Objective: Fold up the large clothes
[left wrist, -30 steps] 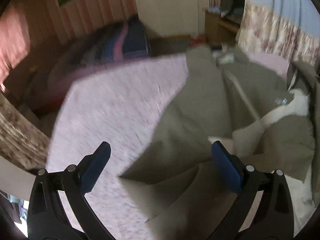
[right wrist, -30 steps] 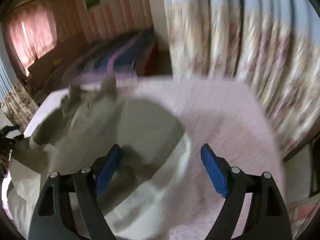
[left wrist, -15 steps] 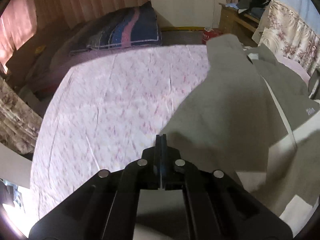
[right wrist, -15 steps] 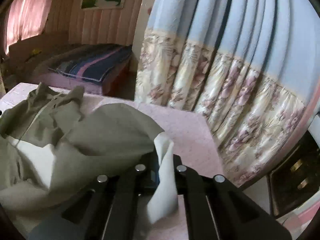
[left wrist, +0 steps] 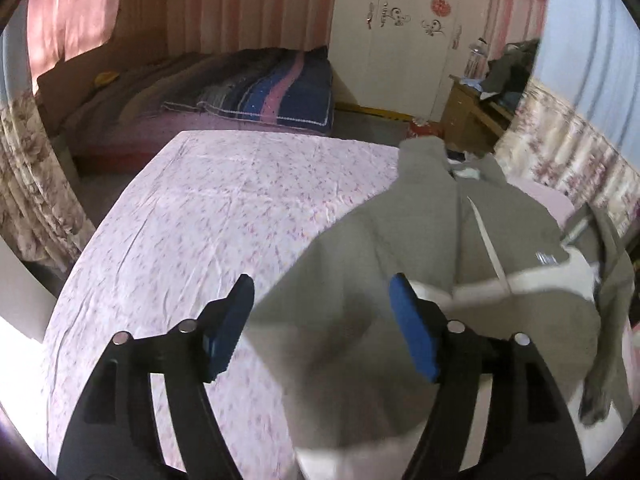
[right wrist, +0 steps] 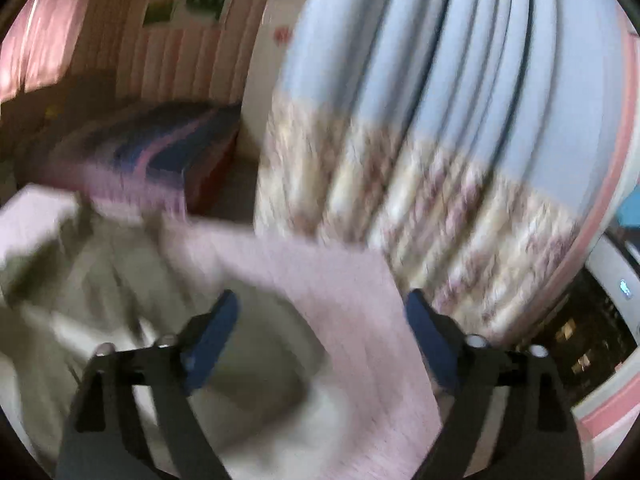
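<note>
A pink floral bedsheet [left wrist: 224, 216] is spread over the near bed. Above it, the left gripper [left wrist: 322, 304] and right gripper [right wrist: 320, 316] have just been opened, nothing pinched between the pads. An olive-grey jacket [left wrist: 432, 224] is laid on the sheet's right side. A striped quilt [left wrist: 272, 96] is seen beyond.

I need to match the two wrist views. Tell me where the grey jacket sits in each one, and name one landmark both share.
Left wrist: the grey jacket fills the right half, lying on the pink sheet.
Right wrist: the jacket, blurred, lies lower left on the same sheet.
Shared landmark: the blue and pink striped quilt, upper centre in the left view, left of centre in the right.
</note>
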`<state>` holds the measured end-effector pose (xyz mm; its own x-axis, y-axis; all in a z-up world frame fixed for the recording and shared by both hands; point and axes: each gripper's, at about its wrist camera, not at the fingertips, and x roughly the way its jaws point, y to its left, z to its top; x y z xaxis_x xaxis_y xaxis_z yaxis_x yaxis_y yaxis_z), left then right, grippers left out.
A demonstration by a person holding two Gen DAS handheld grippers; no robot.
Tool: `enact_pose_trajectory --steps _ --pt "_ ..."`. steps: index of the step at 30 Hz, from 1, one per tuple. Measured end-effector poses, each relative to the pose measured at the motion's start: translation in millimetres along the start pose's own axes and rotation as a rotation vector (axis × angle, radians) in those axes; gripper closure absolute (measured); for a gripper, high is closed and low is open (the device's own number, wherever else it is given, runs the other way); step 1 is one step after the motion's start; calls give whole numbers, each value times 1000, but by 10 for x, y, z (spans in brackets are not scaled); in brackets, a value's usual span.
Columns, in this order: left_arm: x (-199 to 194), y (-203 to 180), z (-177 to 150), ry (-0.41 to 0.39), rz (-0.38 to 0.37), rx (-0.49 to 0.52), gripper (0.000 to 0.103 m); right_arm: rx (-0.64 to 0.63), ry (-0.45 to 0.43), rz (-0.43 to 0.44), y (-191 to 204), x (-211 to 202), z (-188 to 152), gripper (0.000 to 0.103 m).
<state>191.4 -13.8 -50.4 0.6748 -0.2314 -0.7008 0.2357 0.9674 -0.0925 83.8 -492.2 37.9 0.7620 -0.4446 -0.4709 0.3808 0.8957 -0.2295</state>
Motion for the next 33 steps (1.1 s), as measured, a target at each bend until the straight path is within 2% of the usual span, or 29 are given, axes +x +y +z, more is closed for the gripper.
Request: enact_pose_trajectory --steps 2,4,5,7,10,15,17,19,22,24,26,28,31,33 --pt "-122 -14 -86 -6 -3 33 29 22 -70 116 440 -56 323 8" --pt "-206 24 -147 -10 -1 48 24 24 -70 253 804 47 513 8" --pt "-226 60 -160 -11 3 46 24 21 -79 295 965 102 576 8" --pt "-257 157 -155 -8 11 37 24 -4 -73 302 1309 249 658 8" --pt "-294 294 -84 -8 35 30 20 -17 8 321 1637 413 603 8" --pt "-318 446 100 -9 47 -47 18 -42 61 335 1643 437 381 8" --pt "-310 416 138 -4 50 -67 15 -57 96 321 1585 530 281 8" --pt "-267 318 163 -1 58 -64 14 -33 158 344 1500 701 193 8" --pt "-159 159 201 5 52 -63 14 -8 187 384 1418 886 93 8" --pt "-39 -33 245 13 42 -44 14 -3 170 418 1358 957 54 8" --pt "144 -279 312 38 38 -10 14 39 198 413 1276 1085 1 8" --pt "271 -486 391 46 -10 10 14 53 244 438 1236 1249 -77 8" --pt "549 -793 465 63 -11 87 14 -26 269 444 1292 1366 -200 8" --pt "834 -884 460 123 -8 104 14 -77 288 438 1340 1417 -286 8"
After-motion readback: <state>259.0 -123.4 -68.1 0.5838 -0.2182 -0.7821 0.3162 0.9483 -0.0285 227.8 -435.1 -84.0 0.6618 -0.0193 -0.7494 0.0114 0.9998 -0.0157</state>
